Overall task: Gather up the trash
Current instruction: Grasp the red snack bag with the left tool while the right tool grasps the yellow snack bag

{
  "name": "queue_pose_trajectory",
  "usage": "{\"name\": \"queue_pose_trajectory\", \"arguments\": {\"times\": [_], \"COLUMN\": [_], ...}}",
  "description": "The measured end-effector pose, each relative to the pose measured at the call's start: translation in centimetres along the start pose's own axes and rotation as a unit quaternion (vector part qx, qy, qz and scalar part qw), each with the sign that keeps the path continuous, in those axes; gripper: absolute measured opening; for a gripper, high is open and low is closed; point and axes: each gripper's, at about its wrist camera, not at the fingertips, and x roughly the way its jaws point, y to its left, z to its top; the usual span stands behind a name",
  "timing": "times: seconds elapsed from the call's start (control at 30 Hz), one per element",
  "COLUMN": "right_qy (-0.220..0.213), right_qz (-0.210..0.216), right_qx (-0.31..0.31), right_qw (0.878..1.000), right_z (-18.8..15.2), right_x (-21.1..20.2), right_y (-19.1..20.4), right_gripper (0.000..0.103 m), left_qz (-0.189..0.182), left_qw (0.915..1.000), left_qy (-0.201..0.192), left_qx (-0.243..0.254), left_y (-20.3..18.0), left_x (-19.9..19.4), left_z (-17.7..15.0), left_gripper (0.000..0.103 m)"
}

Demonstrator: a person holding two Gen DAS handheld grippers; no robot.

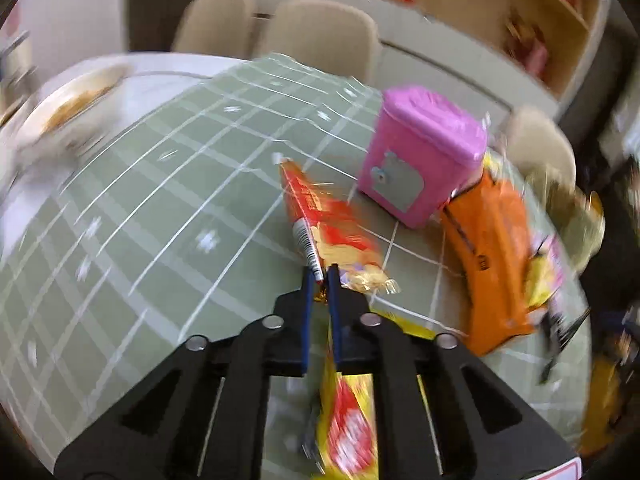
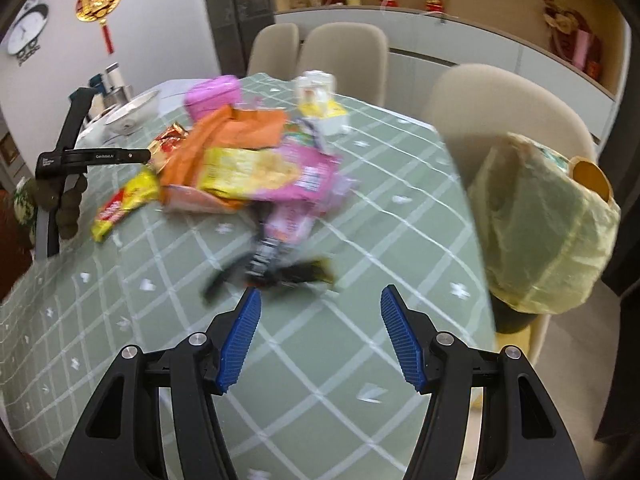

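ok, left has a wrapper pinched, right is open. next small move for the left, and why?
Probably carry it right, toward the yellow-lined bin past the table edge. The left gripper has its jaws shut on the red and yellow snack wrapper, so the grasp looks done. The right gripper, jaws open and empty, faces the remaining wrapper pile on the green checked tablecloth.
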Motion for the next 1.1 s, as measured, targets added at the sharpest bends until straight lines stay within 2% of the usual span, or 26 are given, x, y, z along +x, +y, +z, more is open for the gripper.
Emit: {"name": "queue_pose_trajectory", "arguments": {"times": [0.13,0.27,0.37,0.43,0.6,0.7,0.8,0.83,0.87,0.93,0.97,1.03,1.1], "right_qy": [-0.006,-0.004,0.005,0.008,0.010,0.020,0.016,0.014,0.016,0.019,0.028,0.032,0.022], "right_qz": [0.021,0.052,0.073,0.074,0.084,0.055,0.027,0.016,0.015,0.025,0.044,0.056,0.065], "right_qx": [-0.021,-0.003,0.038,0.067,0.093,0.094,0.091,0.072,0.061,0.049,0.044,0.042,0.031], "right_qw": [1.000,0.999,0.997,0.995,0.992,0.994,0.995,0.997,0.998,0.998,0.998,0.997,0.997], "right_z": [1.5,2.8,3.3,3.7,5.2,6.0,6.6,6.7,6.6,6.5,6.4,6.2,6.1], "right_x": [0.8,3.4,5.8,7.5,11.0,12.9,13.8,13.9,14.0,13.9,13.7,13.1,11.3], "right_y": [4.2,9.0,12.3,14.5,18.8,20.2,20.6,21.1,21.1,20.8,20.5,19.9,19.1], "right_gripper": [0.059,0.059,0.059,0.059,0.059,0.058,0.051,0.038,0.031,0.026,0.025,0.016,0.015], "left_qz": [0.010,0.040,0.061,0.072,0.084,0.085,0.085,0.084,0.083,0.081,0.081,0.079,0.073], "left_qw": [0.9947,0.9897,0.9845,0.9804,0.9736,0.9682,0.9641,0.9633,0.9626,0.9626,0.9631,0.9647,0.9666], "left_qy": [-0.044,-0.061,-0.072,-0.075,-0.073,-0.071,-0.073,-0.074,-0.076,-0.076,-0.076,-0.074,-0.077], "left_qx": [-0.092,-0.124,-0.148,-0.167,-0.199,-0.224,-0.241,-0.244,-0.246,-0.247,-0.245,-0.240,-0.233], "left_y": [1.9,2.7,2.9,3.3,4.0,4.3,4.4,4.4,4.3,4.1,3.9,3.6,3.0], "left_x": [-4.6,-8.0,-10.7,-11.9,-14.5,-15.6,-16.2,-16.4,-16.5,-16.8,-16.8,-16.7,-16.7], "left_z": [-2.8,-6.5,-9.8,-12.0,-16.9,-19.2,-20.6,-20.8,-21.0,-21.2,-21.0,-20.5,-19.7], "left_gripper": [0.006,0.006,0.006,0.006,0.006,0.006,0.006,0.006,0.006,0.006,0.006,0.006,0.006]}}
